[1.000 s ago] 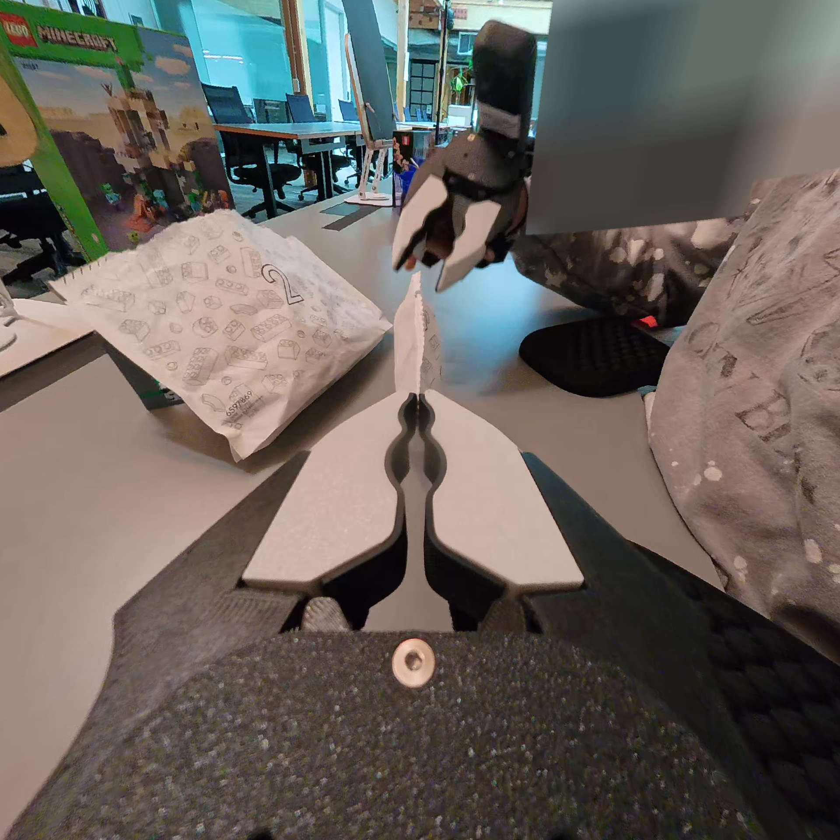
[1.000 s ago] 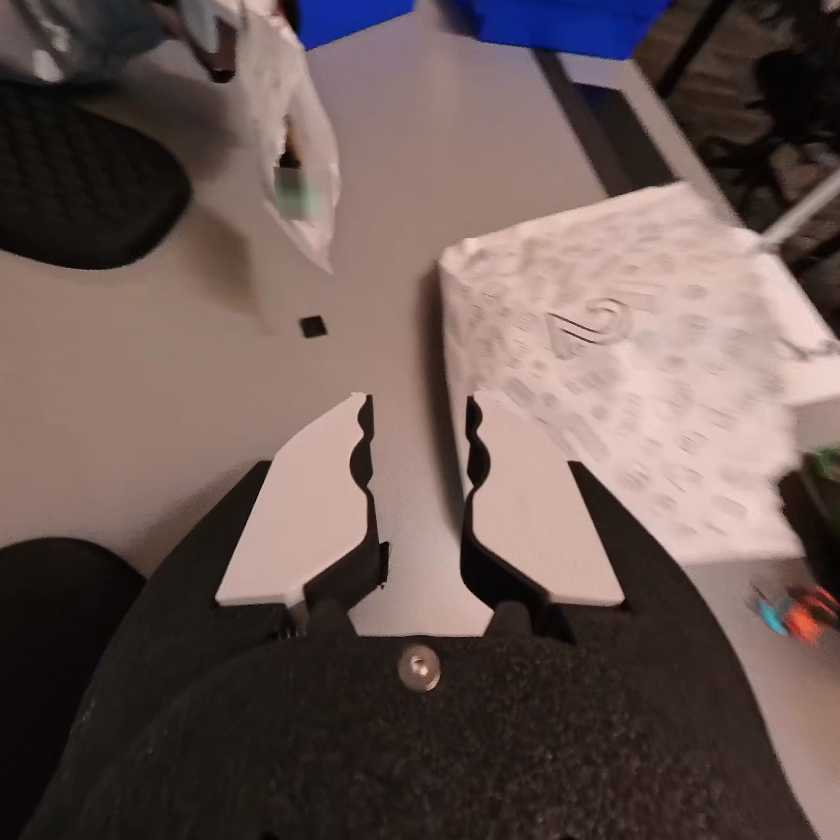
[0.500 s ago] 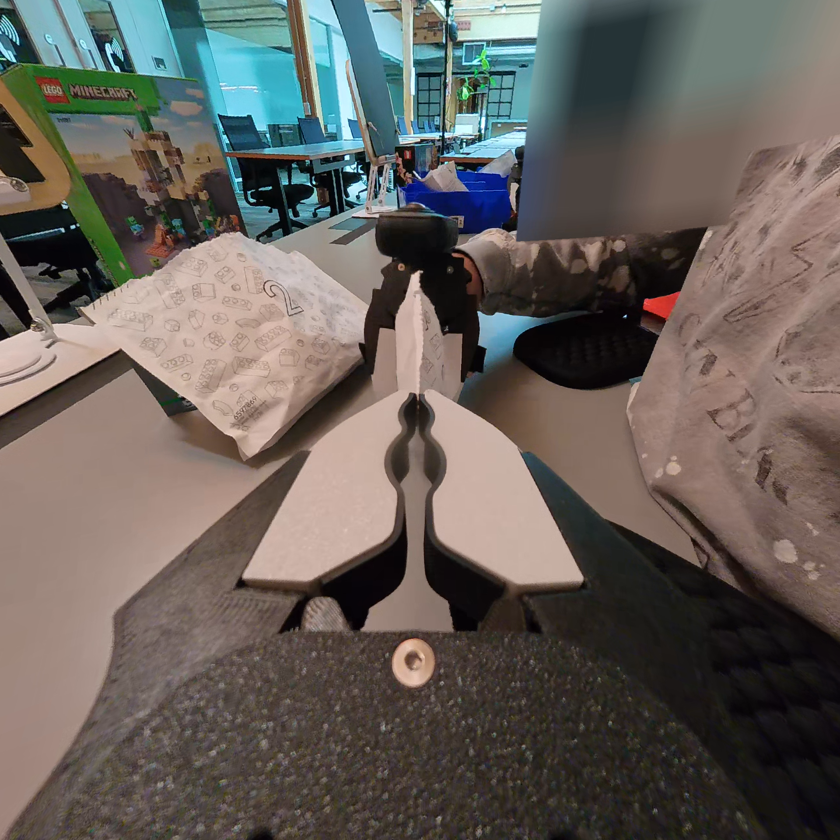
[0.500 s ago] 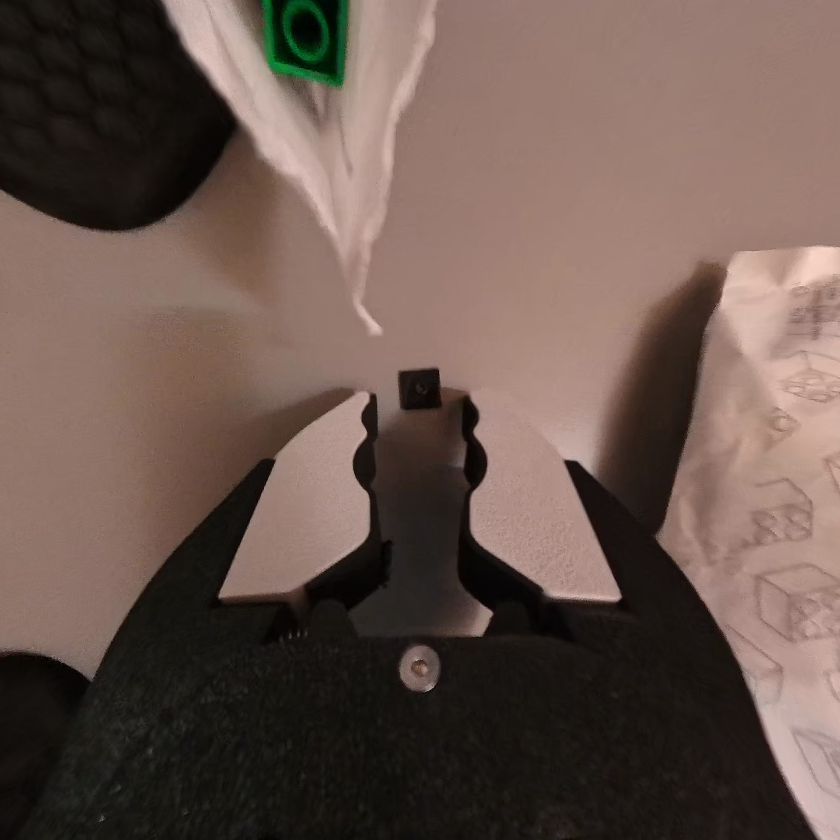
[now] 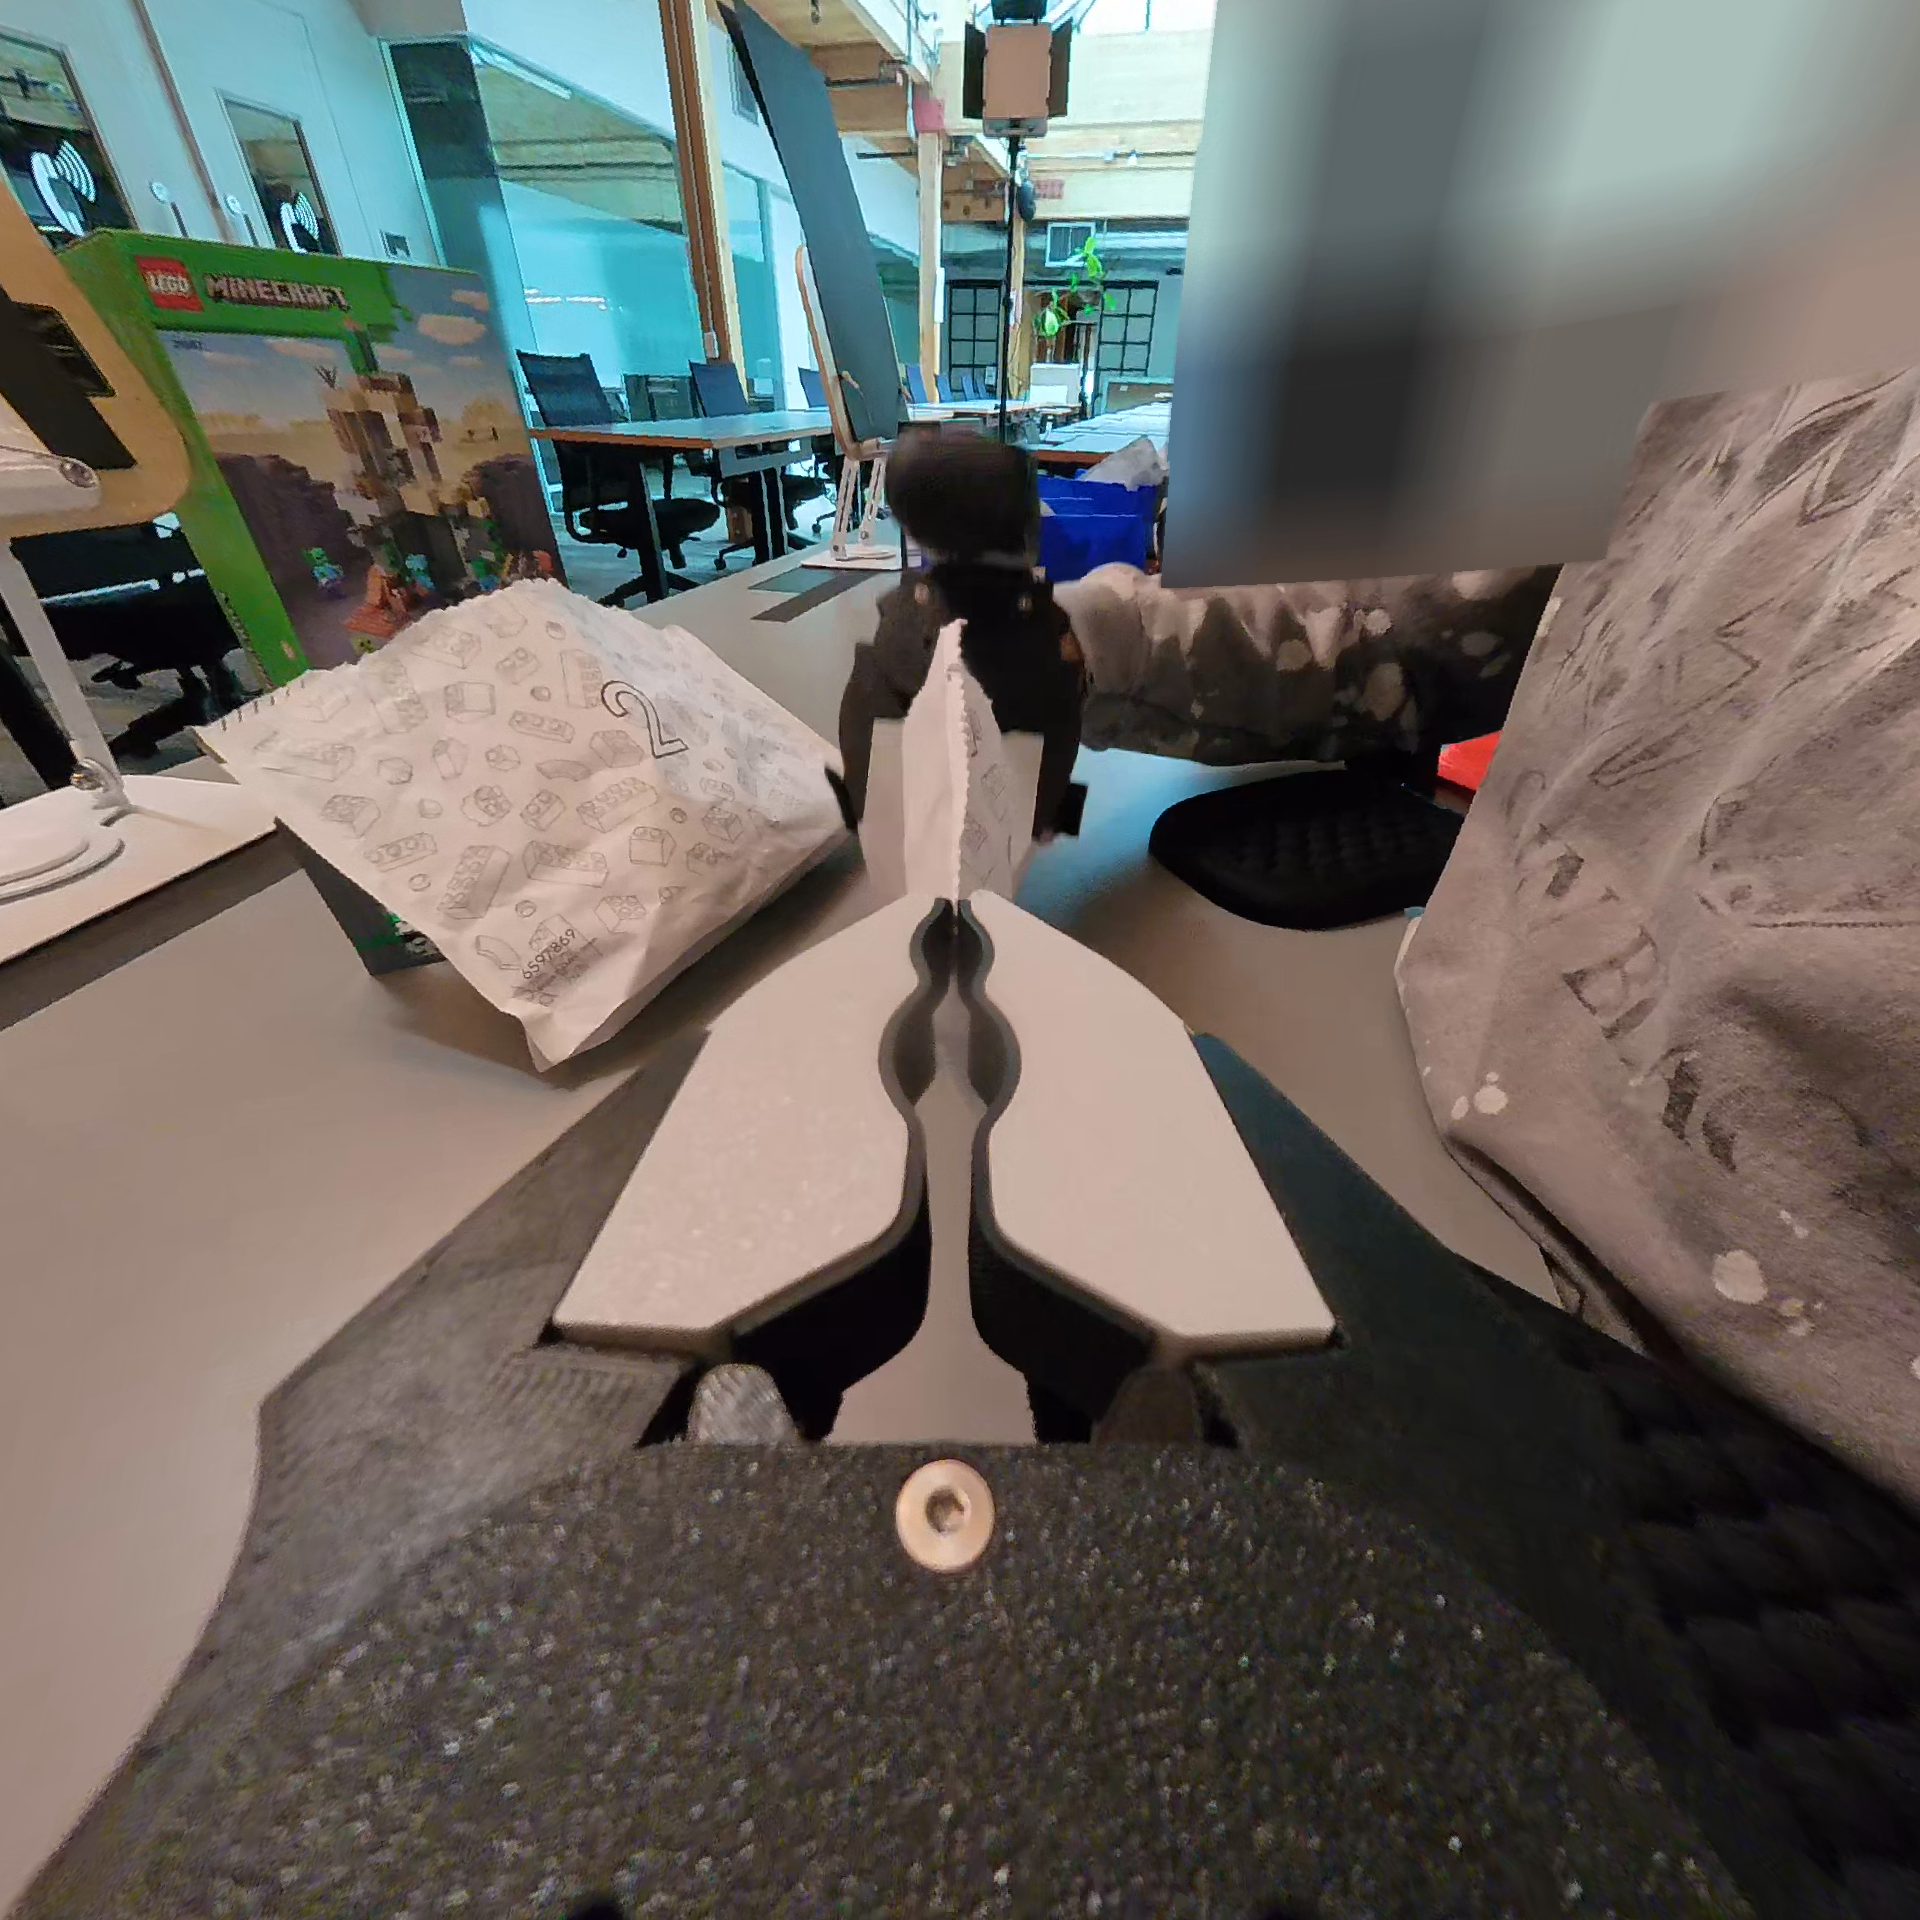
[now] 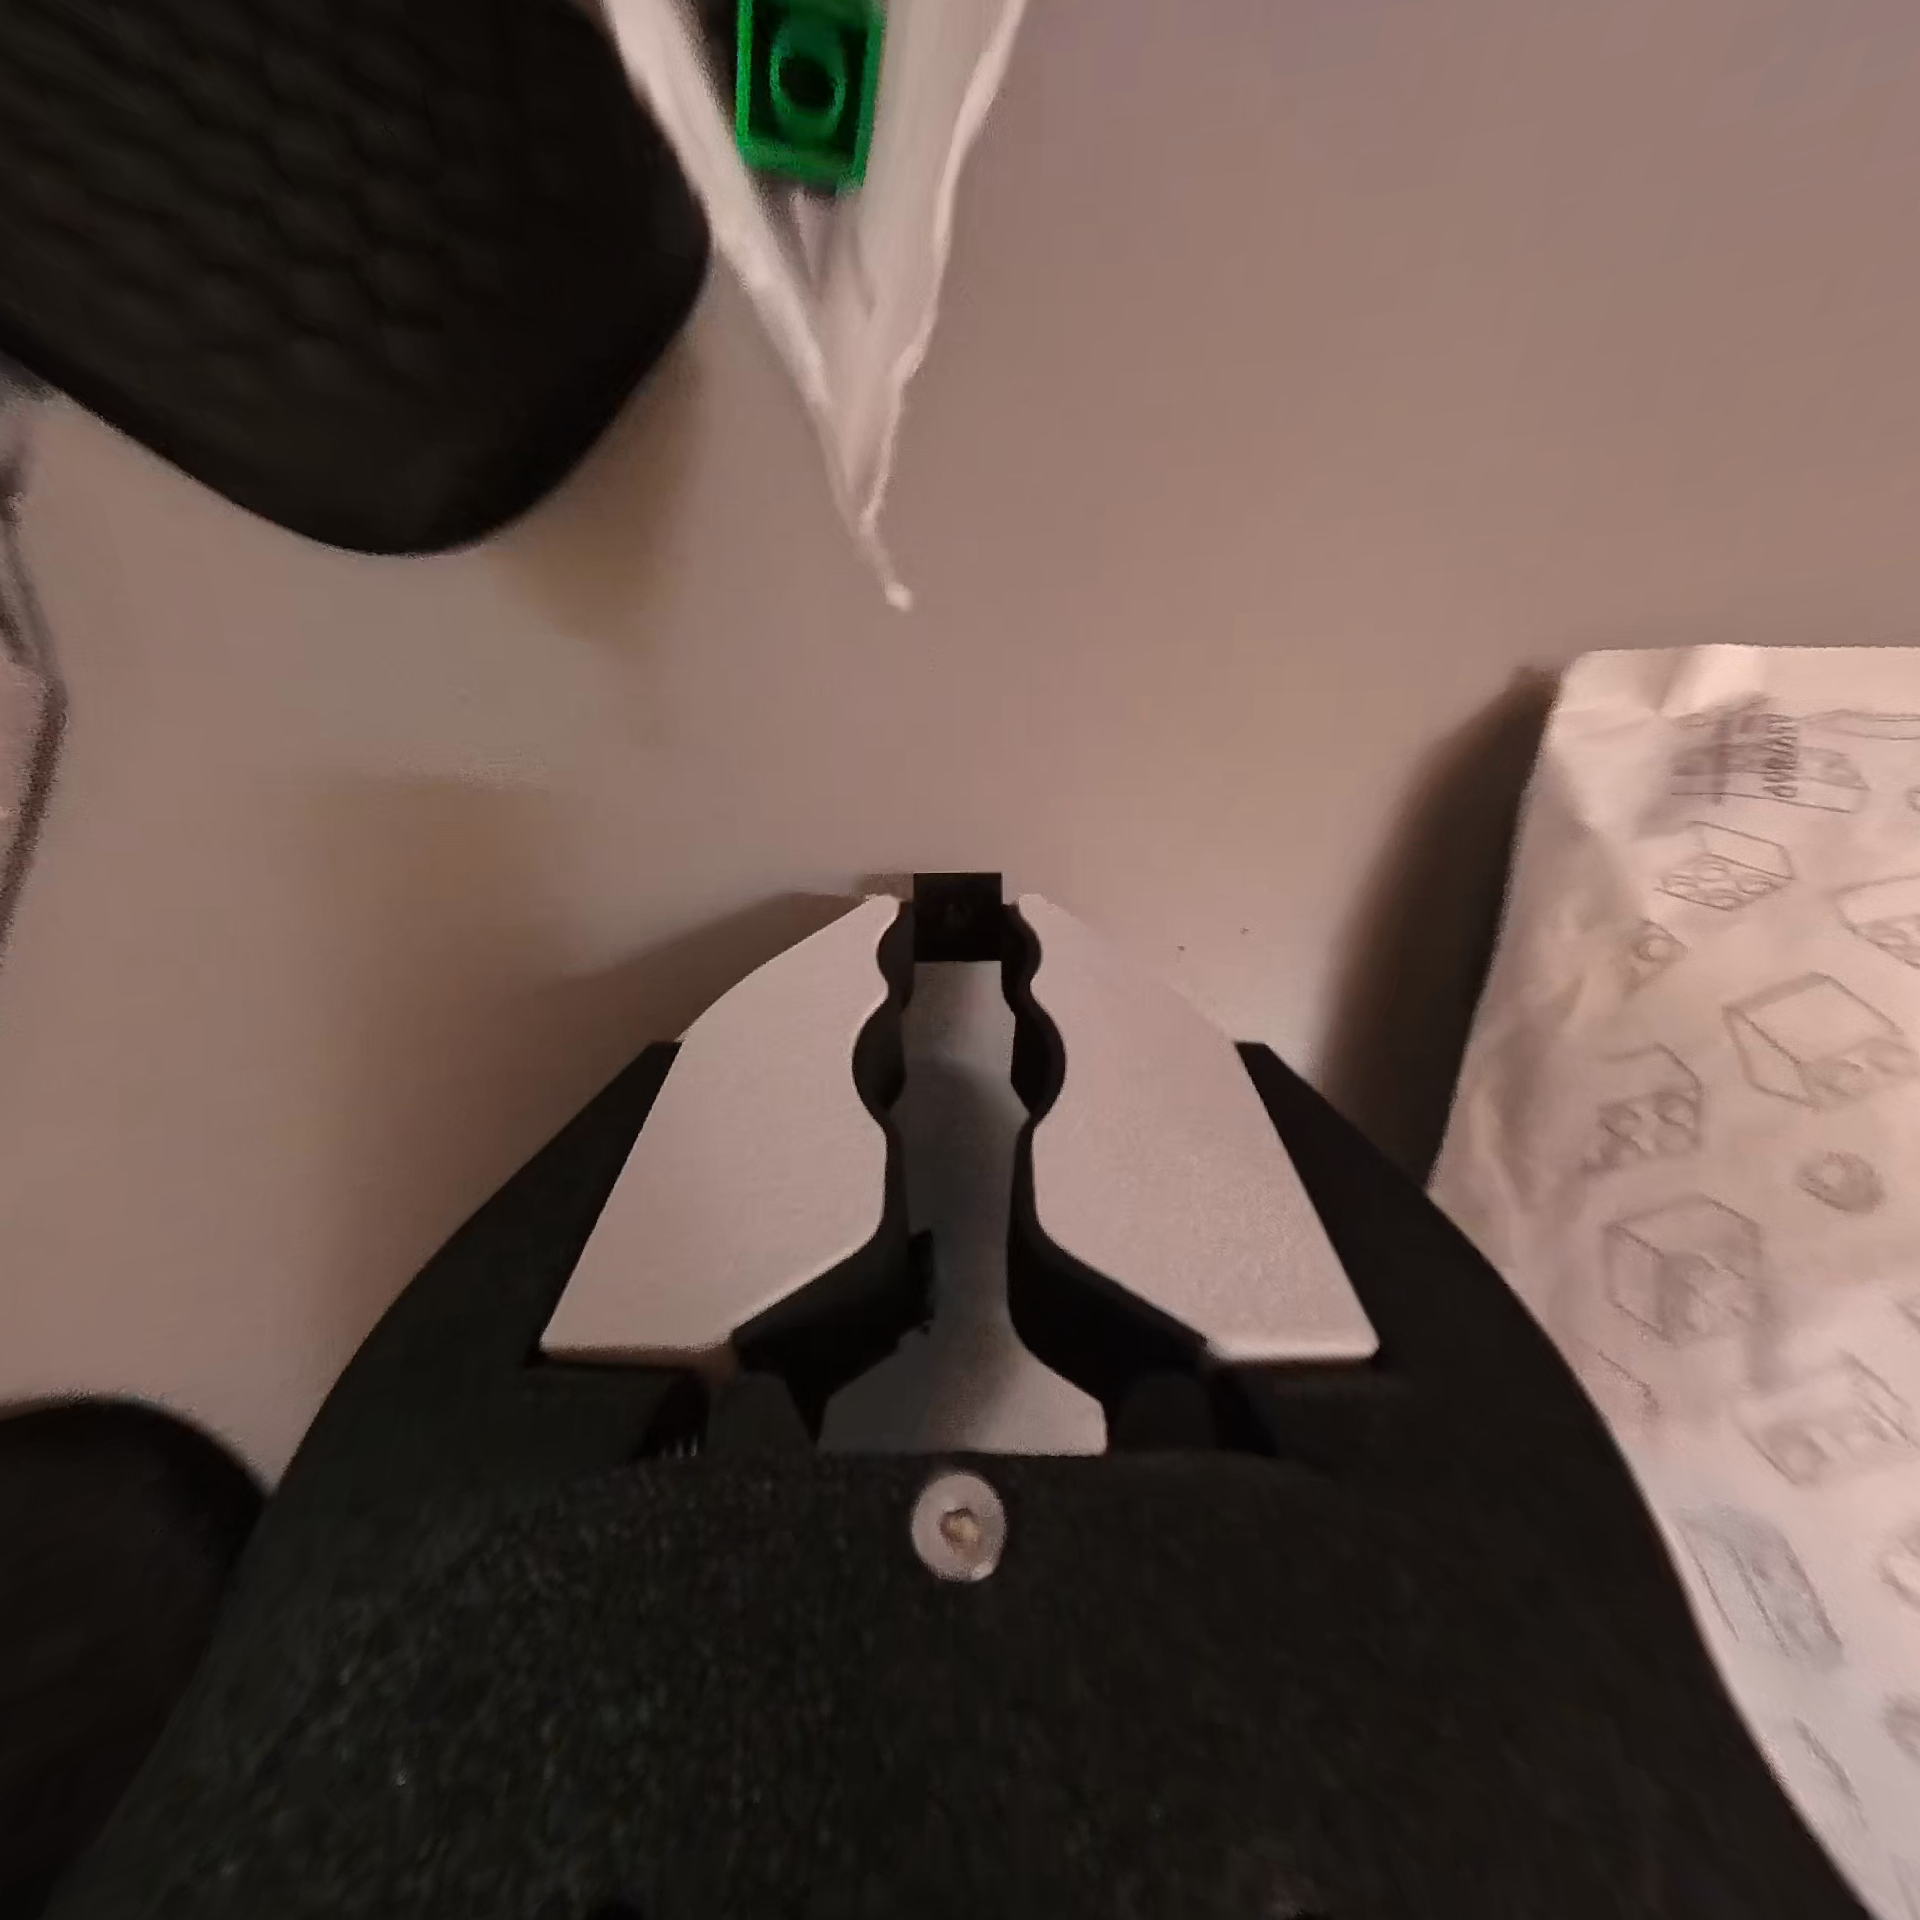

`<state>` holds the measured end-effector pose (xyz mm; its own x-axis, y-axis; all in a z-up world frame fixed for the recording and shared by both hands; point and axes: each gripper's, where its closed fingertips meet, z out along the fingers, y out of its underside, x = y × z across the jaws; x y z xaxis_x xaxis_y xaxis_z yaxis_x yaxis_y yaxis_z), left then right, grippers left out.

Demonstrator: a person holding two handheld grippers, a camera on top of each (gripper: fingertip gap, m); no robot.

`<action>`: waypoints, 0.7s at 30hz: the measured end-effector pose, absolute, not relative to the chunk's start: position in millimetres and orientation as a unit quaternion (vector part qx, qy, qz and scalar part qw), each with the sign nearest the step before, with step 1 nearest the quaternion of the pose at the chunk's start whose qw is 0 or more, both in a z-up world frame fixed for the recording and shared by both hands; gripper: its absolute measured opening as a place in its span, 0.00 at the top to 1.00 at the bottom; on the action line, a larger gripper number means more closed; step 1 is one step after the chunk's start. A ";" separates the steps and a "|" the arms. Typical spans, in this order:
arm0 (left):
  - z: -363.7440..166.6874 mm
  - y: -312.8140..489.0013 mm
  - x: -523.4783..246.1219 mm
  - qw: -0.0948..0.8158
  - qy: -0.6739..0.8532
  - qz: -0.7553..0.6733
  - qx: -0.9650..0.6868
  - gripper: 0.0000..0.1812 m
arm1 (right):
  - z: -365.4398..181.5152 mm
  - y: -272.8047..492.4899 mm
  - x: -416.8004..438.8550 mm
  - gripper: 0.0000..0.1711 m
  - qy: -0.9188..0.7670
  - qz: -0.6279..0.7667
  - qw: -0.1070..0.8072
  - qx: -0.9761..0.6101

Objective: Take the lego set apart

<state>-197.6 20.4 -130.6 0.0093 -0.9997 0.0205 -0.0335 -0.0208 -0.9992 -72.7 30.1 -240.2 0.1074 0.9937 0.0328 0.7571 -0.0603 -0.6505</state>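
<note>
My left gripper (image 5: 954, 909) is shut on the edge of a small white paper bag (image 5: 940, 769) and holds it up above the grey table (image 5: 208, 1091). In the right wrist view the bag (image 6: 862, 343) hangs open, with a green brick (image 6: 805, 99) inside. My right gripper (image 6: 958, 902) points down at the table, its fingertips closed on either side of a small black lego piece (image 6: 958, 920). In the left wrist view the right gripper's body (image 5: 966, 582) stands behind the held bag, its fingertips hidden.
A larger white printed bag (image 5: 540, 769) leans on a green lego box (image 5: 332, 447) at the left; it also shows in the right wrist view (image 6: 1714, 1143). A black mesh pad (image 5: 1309, 842) lies at the right. A person's grey garment (image 5: 1704, 831) fills the right side. My hands' fingertips stand some 15 centimetres from each other.
My right gripper has come down from above the table onto the small black piece and its fingers have narrowed around it. My left gripper still holds the bag.
</note>
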 end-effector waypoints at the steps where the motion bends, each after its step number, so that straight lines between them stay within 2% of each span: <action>1: -131.4 20.0 -196.8 0.487 0.501 -0.495 -0.516 1.00 | -227.4 30.3 -68.9 0.91 -0.626 0.226 0.283 -0.691; 8: -135.4 15.7 -185.4 0.473 0.510 -0.503 -0.512 1.00 | -137.0 15.7 -71.9 0.91 -0.632 0.242 0.380 -0.631; 21: -116.0 3.0 -180.3 0.471 0.485 -0.570 -0.466 1.00 | -117.0 -0.3 -116.7 0.91 -0.678 0.215 0.419 -0.564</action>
<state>-180.3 3.0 -116.0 -0.1217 -0.9897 0.0752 0.0848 -0.0858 -0.9927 -116.7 -0.3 -117.0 -0.0118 0.9452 0.3264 0.5854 0.2711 -0.7640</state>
